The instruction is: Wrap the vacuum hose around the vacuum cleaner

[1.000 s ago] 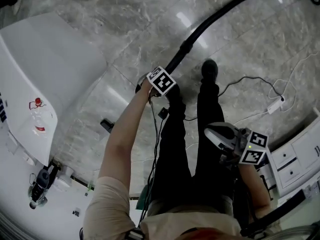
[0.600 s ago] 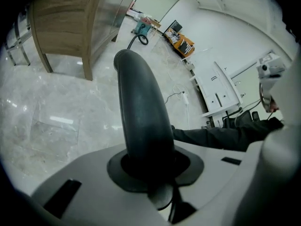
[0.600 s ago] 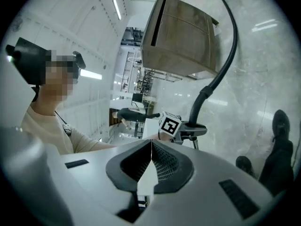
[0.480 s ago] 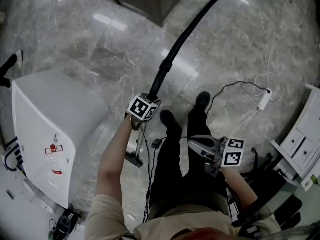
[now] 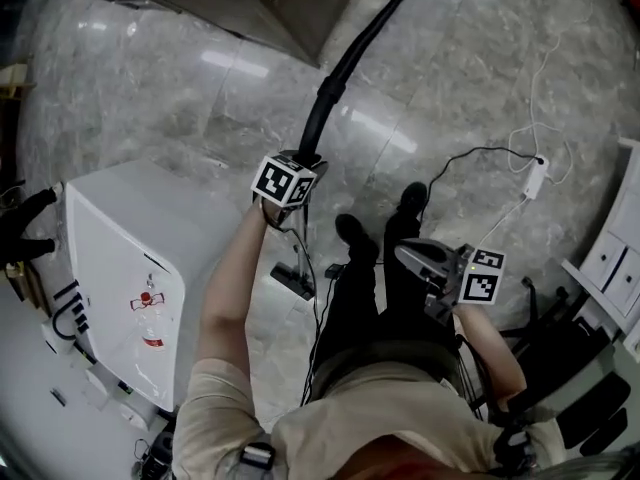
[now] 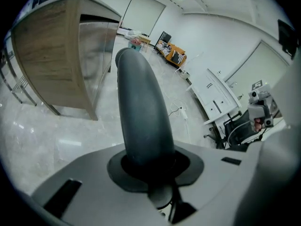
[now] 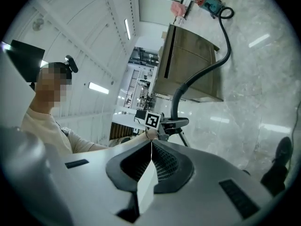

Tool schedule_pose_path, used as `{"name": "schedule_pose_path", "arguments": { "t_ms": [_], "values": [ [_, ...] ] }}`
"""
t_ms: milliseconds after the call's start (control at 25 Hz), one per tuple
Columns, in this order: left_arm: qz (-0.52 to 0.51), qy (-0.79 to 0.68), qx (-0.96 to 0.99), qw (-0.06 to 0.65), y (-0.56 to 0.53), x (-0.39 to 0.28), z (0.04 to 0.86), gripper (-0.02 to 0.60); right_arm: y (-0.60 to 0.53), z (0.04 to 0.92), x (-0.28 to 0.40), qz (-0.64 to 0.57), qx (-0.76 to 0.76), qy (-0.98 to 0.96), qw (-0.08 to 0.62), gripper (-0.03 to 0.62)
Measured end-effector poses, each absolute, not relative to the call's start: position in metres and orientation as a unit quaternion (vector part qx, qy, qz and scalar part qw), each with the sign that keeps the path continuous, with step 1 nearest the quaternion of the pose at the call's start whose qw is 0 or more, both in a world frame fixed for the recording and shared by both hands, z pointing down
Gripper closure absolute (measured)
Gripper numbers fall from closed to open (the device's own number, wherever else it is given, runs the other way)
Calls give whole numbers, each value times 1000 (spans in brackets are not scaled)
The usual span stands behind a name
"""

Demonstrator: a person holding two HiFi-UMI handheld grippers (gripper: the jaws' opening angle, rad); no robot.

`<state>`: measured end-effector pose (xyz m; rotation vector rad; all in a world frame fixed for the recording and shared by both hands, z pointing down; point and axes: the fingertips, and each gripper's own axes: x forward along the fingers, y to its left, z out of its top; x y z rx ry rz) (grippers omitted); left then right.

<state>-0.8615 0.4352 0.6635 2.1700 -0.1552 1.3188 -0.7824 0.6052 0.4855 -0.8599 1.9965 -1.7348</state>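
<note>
You stand on a polished grey marble floor (image 5: 150, 98). A large white machine housing (image 5: 120, 248) sits to your left, and a wooden cabinet (image 5: 270, 3) stands ahead.

The vacuum hose (image 5: 345, 68), black and smooth, runs from your left claw (image 5: 306, 156) up and away across the floor, past the cabinet and out of the head view. In the right gripper view it curves on to a small teal and red machine (image 7: 209, 3) far off beside the cabinet, probably the vacuum cleaner. It is too small to be sure.

Your left claw is clamped around the hose end. Its own view shows the hose (image 6: 141, 112) filling the gap between the jaws and pointing straight ahead. Your right claw (image 5: 420, 260) hangs by your right leg, closed tight on nothing, its pads meeting edge to edge (image 7: 150, 159).

A thin black cable (image 5: 470, 158) trails on the floor near your feet.

By the look of it, wrapping has not begun. The hose lies stretched out and you are well apart from the machine. Next, carry the hose end towards the cleaner, letting slack gather. Open your right claw to guide the hose in loops around the body. Mind the cable underfoot.
</note>
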Motion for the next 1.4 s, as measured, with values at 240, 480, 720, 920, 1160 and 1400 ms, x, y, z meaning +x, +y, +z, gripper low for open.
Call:
{"name": "schedule_pose_path", "arguments": {
  "t_ms": [240,480,720,920,1160,1400],
  "values": [
    [470,-67,842,254,413,-808,591,499,603,447,-752,-595,-321,705,213,588],
    [432,-88,871,215,377,-771,519,499,601,418,-743,-568,-332,719,226,588],
    [403,-97,892,180,361,-737,449,499,600,396,-737,-552,-340,718,254,588],
    [374,-113,909,148,352,-702,398,499,597,381,-746,-541,-331,737,234,588],
    [346,-99,926,109,369,-640,344,499,602,377,-727,-556,-338,722,236,588],
    [301,-101,945,76,385,-584,282,499,595,364,-700,-577,-309,700,285,588]
  ]
}}
